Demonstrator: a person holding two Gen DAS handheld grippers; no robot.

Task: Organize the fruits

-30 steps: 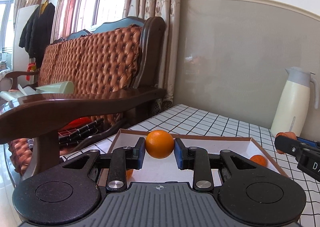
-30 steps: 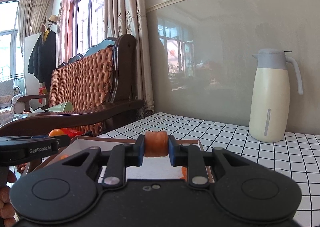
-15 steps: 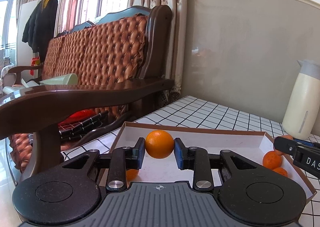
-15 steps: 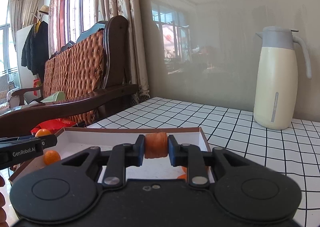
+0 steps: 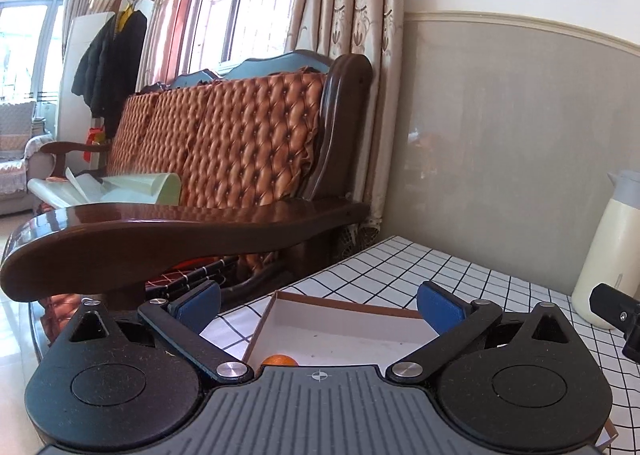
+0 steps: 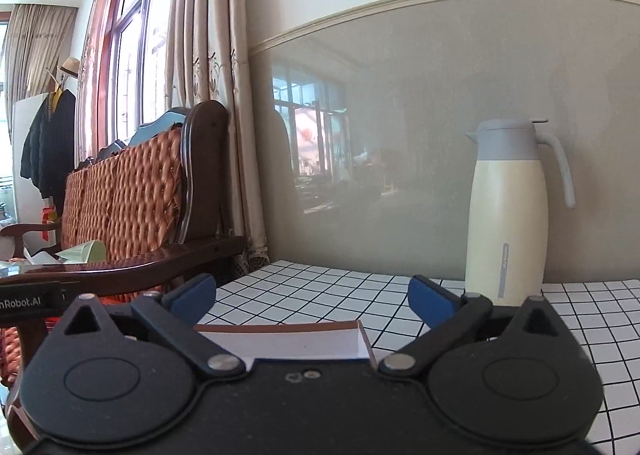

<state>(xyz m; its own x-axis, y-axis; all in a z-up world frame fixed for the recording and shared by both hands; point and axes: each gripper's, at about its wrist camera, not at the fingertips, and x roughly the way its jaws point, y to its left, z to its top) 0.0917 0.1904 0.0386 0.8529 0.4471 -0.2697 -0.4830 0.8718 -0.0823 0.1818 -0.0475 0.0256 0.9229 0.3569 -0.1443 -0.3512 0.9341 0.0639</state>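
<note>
Left gripper (image 5: 319, 305): held level above the near end of the box (image 5: 344, 325), jaws spread wide, blue pads (image 5: 438, 307) empty. A second ago it pinched an orange; that orange (image 5: 280, 359) now sits low in the box, only its top showing above the gripper body.

Right gripper (image 6: 312, 297): level over the box's right end (image 6: 288, 343), jaws likewise spread and holding nothing. The small orange fruit it clamped earlier is gone from between the pads (probably dropped into the box, though the body hides the floor).

Surroundings: checked tablecloth (image 6: 320, 287); cream thermos jug (image 6: 510, 215) standing beyond the box; wooden sofa (image 5: 224, 151) at left.
</note>
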